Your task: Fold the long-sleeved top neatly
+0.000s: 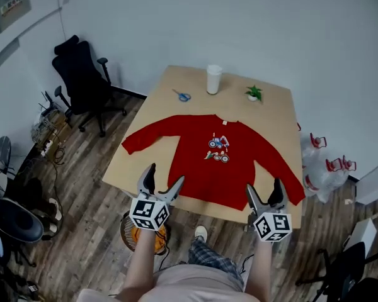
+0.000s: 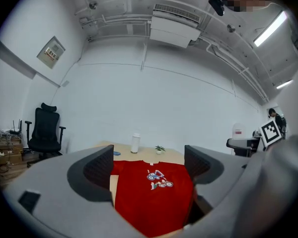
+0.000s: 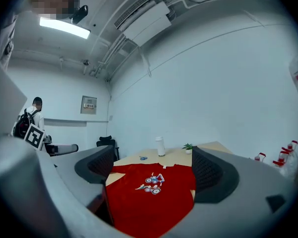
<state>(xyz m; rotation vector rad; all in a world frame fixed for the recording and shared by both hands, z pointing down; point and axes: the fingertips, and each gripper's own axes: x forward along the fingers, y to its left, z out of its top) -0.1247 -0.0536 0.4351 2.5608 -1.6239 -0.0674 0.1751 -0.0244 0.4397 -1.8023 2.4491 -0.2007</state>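
The red top (image 1: 205, 165) lies flat with its sleeves spread at the centre of the worktop (image 1: 160, 102). Lower in the frame, the left tool (image 1: 165, 173) and right tool (image 1: 263, 185) hover near its hem, both with jaws apart and empty.

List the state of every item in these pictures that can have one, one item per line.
red top: unfolded, spread flat on the table, both sleeves out
left tongs: open, empty
right tongs: open, empty
white bottle: upright
scissors: lying flat
potted plant: upright
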